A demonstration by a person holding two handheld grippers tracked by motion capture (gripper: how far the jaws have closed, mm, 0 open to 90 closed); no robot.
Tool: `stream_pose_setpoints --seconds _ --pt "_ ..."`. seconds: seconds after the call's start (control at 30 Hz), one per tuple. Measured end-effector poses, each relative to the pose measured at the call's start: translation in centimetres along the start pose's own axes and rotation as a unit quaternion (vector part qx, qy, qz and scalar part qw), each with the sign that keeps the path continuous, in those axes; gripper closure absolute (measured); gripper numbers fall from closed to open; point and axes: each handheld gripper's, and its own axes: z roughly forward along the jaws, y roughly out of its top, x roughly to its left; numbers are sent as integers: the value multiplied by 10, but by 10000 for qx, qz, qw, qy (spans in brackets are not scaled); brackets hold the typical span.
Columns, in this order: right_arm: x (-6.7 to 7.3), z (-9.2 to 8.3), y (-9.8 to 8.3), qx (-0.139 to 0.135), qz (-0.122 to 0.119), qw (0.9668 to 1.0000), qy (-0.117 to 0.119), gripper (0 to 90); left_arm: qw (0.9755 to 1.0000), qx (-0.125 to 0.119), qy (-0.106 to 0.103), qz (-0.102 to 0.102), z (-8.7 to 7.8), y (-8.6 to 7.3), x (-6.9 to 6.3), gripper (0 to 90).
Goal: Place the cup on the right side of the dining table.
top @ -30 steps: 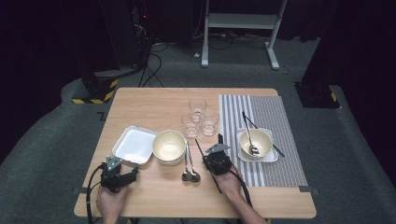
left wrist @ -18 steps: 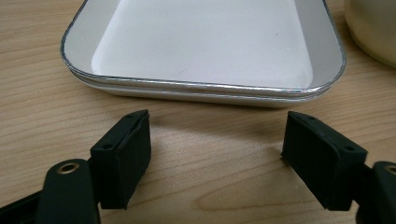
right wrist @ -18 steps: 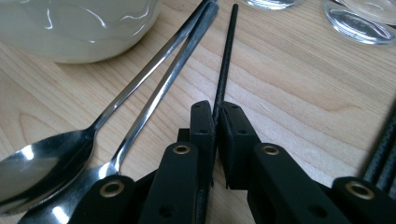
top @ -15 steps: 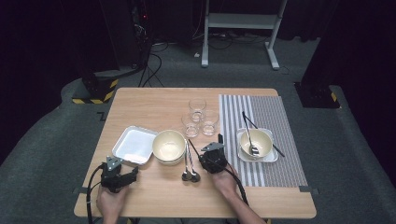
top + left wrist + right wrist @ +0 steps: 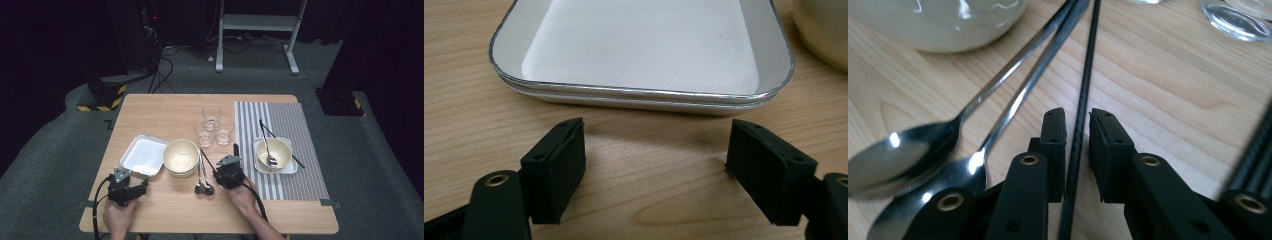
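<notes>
On the wooden table, the right tool is seen low over a thin black chopstick, which lies flat on the wood and runs between the two black jaws; the jaws have just been opening, and in the right gripper view a narrow gap is visible on either side of the stick, so the pads are not pressed on it. In the high view the right tool is held just right of two metal spoons, whose handles are laid side by side and reach up beside a cream bowl. In the right gripper view the spoon bowls are seen to the left of the jaws, touching or nearly touching each other. The left tool is held with its jaws wide apart and nothing between them, pointed at a white rectangular tray that lies just ahead on the table; in the high view this tool is found near the table's front-left part, just below the tray. Three clear glasses are grouped behind the cream bowl. On a striped placemat to the right, a second bowl with a spoon in it is set on a white dish.
</notes>
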Motion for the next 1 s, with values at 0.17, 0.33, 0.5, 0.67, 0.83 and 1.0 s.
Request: stream_pose_setpoints --seconds 0.17,0.33,0.5,0.67,0.83,1.0 --pt "-2 -8 -7 39 -42 10000 -42 819 10000 8 8 6 0 0 0 239" --pt "0 -5 -5 45 -64 9999 -75 840 10000 8 8 6 0 0 0 239" --pt "1 -2 -2 38 -51 10000 -76 845 10000 2 1 1 0 0 0 239" --pt "1 1 3 53 -11 9999 -91 848 10000 3 -5 -1 0 0 0 238" --pt "0 5 7 73 -19 9999 -100 849 10000 -1 -12 -8 0 0 0 239" --pt "-2 8 11 77 -14 9999 -105 850 10000 0 -11 -5 0 0 0 239"
